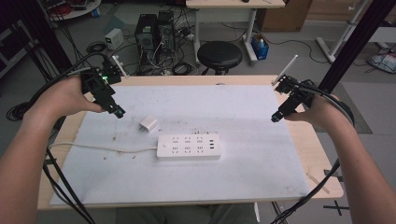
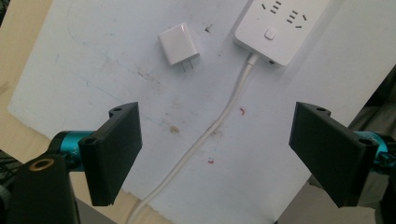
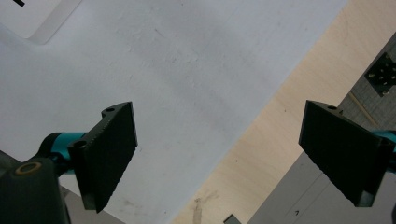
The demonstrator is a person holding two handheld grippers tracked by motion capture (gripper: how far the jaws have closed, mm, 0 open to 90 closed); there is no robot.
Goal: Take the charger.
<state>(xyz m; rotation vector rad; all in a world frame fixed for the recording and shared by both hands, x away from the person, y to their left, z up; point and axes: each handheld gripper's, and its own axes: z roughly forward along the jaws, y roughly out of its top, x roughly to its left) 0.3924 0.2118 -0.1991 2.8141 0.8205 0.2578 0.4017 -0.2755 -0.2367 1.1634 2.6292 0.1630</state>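
Two hand-held black two-jaw grippers hover above a pale wooden table [image 1: 322,158] covered by a large white sheet of board [image 1: 243,121], which probably serves as a plain work surface. Next in size, a white rectangular plastic power strip [image 1: 188,146] lies flat near the middle of the sheet, sockets upward, and its white cable [image 1: 93,147] trails off toward the table's left edge; this placement appears to leave every socket reachable from above. Just beyond the strip's left end lies a small white cube-shaped plug adapter [image 1: 148,124], apart from the strip and resting on its side with its two metal prongs [image 2: 187,66] parallel to the sheet, so it would have to be lifted and turned before insertion. The left gripper [image 2: 215,149] is held over the sheet's left part with jaws spread wide and empty; in the left gripper view the adapter lies ahead of the jaws, nearer the left one. The right gripper [image 3: 233,154] hangs over the sheet's right margin, likewise wide open and empty, well apart from both strip and adapter.
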